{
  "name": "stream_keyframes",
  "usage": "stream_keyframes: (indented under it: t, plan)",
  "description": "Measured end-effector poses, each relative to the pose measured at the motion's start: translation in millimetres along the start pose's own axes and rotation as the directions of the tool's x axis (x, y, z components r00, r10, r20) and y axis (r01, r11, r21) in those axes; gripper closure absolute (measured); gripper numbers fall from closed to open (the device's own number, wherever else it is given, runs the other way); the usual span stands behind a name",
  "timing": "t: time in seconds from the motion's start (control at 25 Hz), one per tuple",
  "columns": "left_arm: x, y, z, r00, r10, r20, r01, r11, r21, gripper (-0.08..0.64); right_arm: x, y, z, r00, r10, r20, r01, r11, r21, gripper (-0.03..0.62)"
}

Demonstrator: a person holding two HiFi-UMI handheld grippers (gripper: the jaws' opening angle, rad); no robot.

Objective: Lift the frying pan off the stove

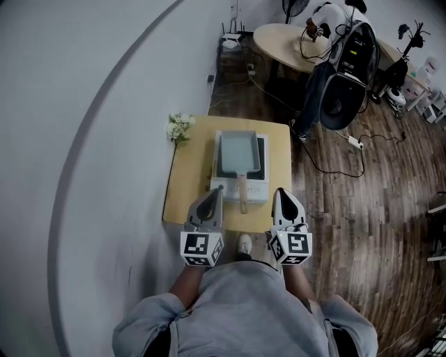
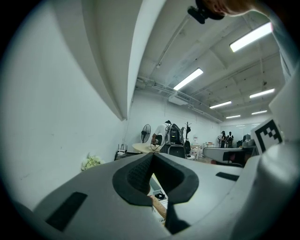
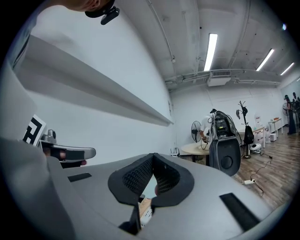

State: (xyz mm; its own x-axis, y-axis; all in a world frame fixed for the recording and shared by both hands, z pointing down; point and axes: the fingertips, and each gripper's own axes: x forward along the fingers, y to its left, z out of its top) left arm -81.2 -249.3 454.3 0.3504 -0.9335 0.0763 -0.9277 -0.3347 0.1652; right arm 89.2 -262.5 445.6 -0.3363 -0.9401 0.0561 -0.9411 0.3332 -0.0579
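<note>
Room: white wall, dark wooden floor (image 1: 362, 209), round table (image 1: 279, 38) at the far end
Table: small wooden table (image 1: 279, 150) by the wall, white flowers (image 1: 179, 127) at its far left corner
Frying pan: rectangular grey frying pan (image 1: 240, 153) on the stove (image 1: 262, 192), its handle (image 1: 243, 196) pointing at the person
Left gripper (image 1: 214, 192): jaws pressed together, empty, left of the handle
Right gripper (image 1: 281, 192): jaws closed, empty, right of the handle

White flowers (image 1: 179, 127) at the far-left corner of the table (image 1: 182, 183), wall (image 1: 83, 104) on its left, wood floor (image 1: 348, 216) on its right with a power strip (image 1: 355, 143), and a round table (image 1: 279, 42), fan (image 1: 295, 7) and black bag (image 1: 341, 77) beyond.
</note>
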Motion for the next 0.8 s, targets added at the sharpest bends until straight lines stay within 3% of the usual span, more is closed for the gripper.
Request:
stream_keyframes:
  t: [0.2, 0.28, 0.32, 0.4, 0.44, 0.6, 0.8]
  plan:
    - [35, 8, -7, 0.999, -0.015, -0.034, 0.014, 1.000, -0.022, 0.557, 39, -8, -15, 0.997, 0.048, -0.064, -0.047, 0.999, 0.013, 0.593]
    - [46, 12, -11, 0.998, -0.030, -0.059, 0.026, 0.998, -0.059, 0.555, 52, -8, -23, 0.992, 0.081, -0.098, -0.078, 0.996, 0.037, 0.508]
    - [51, 13, -14, 0.996, -0.044, -0.075, 0.038, 0.996, -0.080, 0.546, 57, -8, -26, 0.989, 0.094, -0.112, -0.089, 0.995, 0.050, 0.505]
    - [59, 17, -22, 0.991, -0.079, -0.108, 0.064, 0.989, -0.135, 0.426, 67, -8, -33, 0.984, 0.114, -0.139, -0.104, 0.992, 0.077, 0.483]
    - [62, 20, -26, 0.988, -0.092, -0.124, 0.071, 0.983, -0.171, 0.422, 72, -8, -36, 0.980, 0.125, -0.156, -0.112, 0.990, 0.091, 0.476]
    - [73, 31, -49, 0.972, -0.149, -0.183, 0.084, 0.943, -0.323, 0.420, 82, -4, -61, 0.949, 0.200, -0.243, -0.159, 0.971, 0.179, 0.457]
    - [86, 35, -92, 0.928, -0.278, -0.248, 0.118, 0.850, -0.514, 0.403, 86, 0, -113, 0.883, 0.300, -0.361, -0.185, 0.929, 0.319, 0.437]
